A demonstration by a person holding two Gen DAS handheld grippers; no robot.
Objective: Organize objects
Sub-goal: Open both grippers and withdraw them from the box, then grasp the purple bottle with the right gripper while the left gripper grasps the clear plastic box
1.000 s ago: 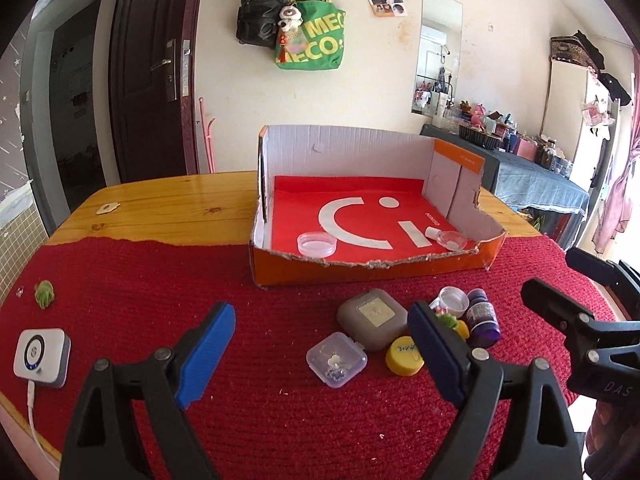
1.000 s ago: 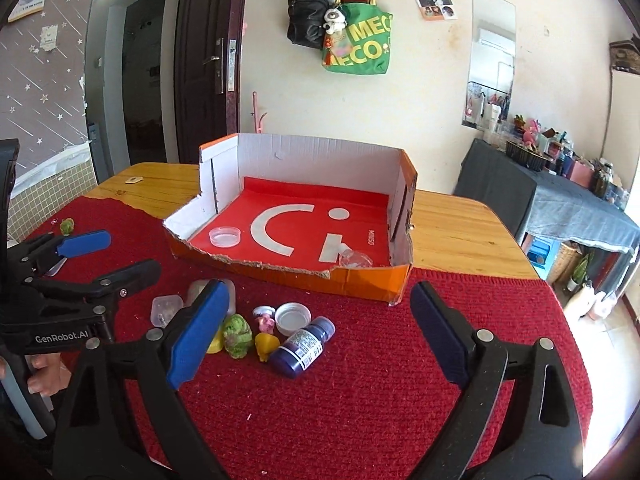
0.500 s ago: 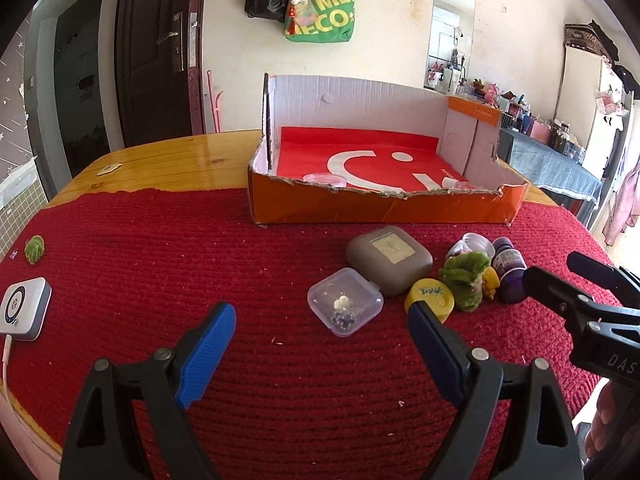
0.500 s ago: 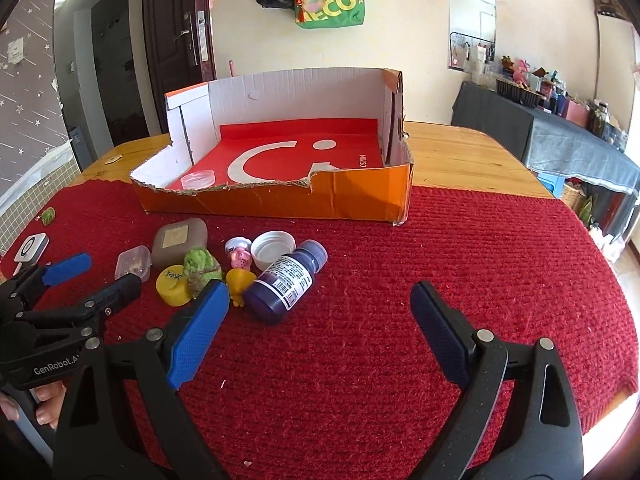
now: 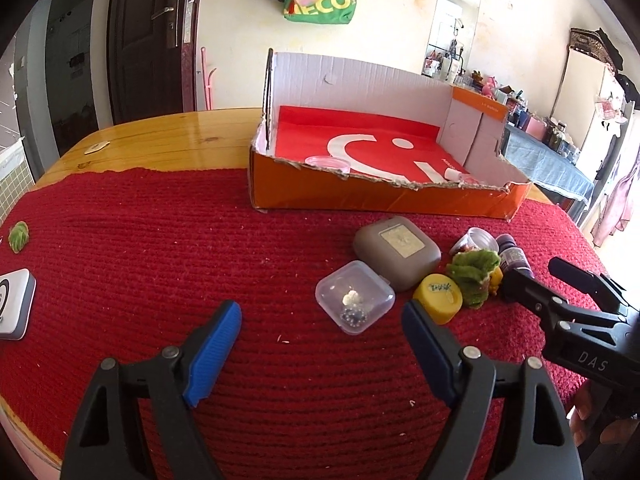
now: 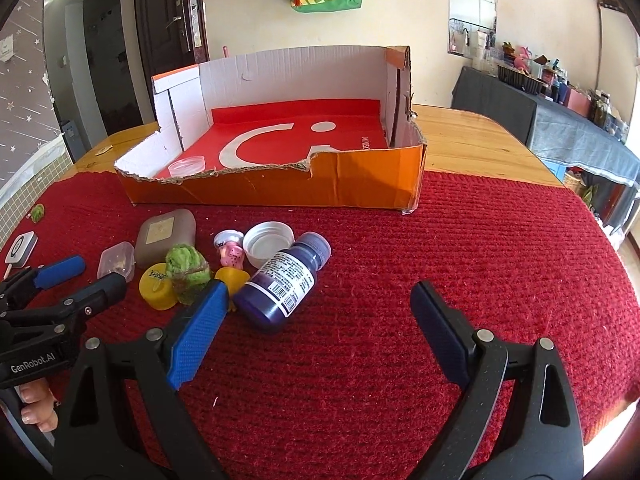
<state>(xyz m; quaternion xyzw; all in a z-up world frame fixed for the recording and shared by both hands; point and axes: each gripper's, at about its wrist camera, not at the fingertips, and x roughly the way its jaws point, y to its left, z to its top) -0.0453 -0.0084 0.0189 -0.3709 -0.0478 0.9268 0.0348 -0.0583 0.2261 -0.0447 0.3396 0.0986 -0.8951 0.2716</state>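
Observation:
An open orange cardboard box with a red floor stands at the far side of the red mat; a clear round lid lies inside. In front lie a grey case, a clear plastic box, a yellow cap, a green fuzzy toy, a pink figurine, a white lid and a purple bottle on its side. My left gripper is open, just short of the clear box. My right gripper is open, close behind the purple bottle.
A white device lies at the mat's left edge and a small green ball beyond it. The wooden table shows behind the mat. A door, hanging bags and a cluttered side table stand in the background.
Both grippers have dropped lower and moved in toward the cluster of small objects. Both stay open. Nothing on the mat has moved.

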